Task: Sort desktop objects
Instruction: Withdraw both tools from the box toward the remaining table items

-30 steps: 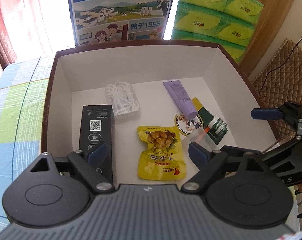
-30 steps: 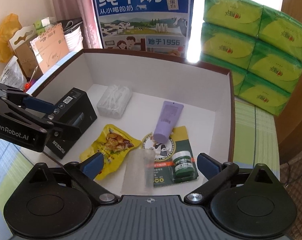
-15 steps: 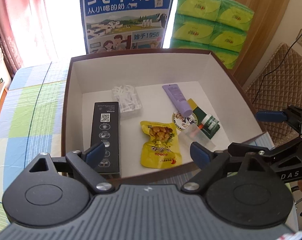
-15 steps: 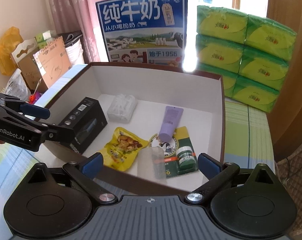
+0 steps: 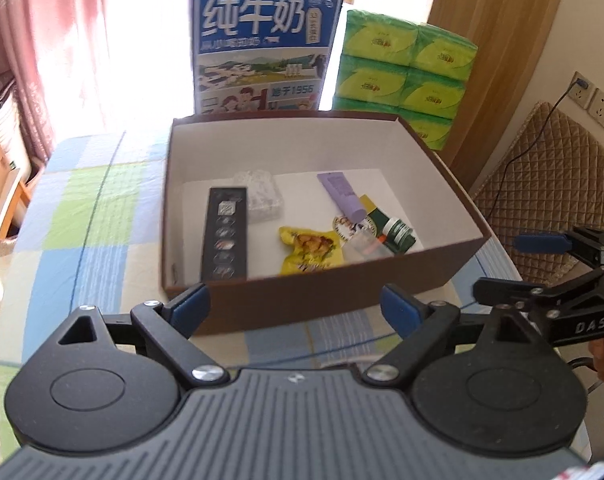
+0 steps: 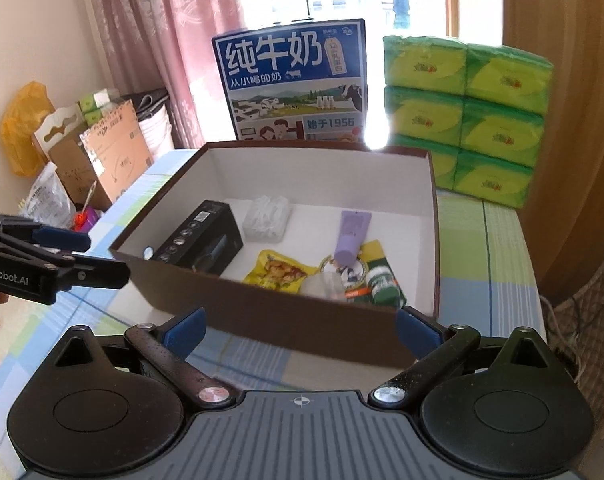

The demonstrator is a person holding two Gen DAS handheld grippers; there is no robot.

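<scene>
Left gripper [image 5: 296, 306]: its two blue-padded fingers are spread wide apart with nothing between them, hovering over the checked tablecloth [image 5: 82, 240] just outside the near wall of a brown box [image 5: 302, 304]. Right gripper [image 6: 300, 330]: its fingers are likewise wide apart and empty, held just outside the same near wall, toward the box's right corner.

Inside the box, on its white floor, lie the sorted things. A black carton [image 5: 225, 236] lies along the left wall. A clear pack of white picks [image 5: 260, 194] sits beside it toward the back. A yellow snack pouch [image 5: 308, 250] lies near the front wall at the middle. A purple tube [image 5: 340, 194], a green sachet [image 6: 376, 260] and a small green jar [image 5: 398, 232] cluster toward the right front corner, touching or overlapping one another.

Behind the box stand a blue milk carton case [image 5: 262, 52] and stacked green tissue packs [image 5: 406, 76].

Judgement: no loose object shows on the tablecloth, so the sorting looks finished or nearly so. The next move would call only for checking the table edges for anything left
</scene>
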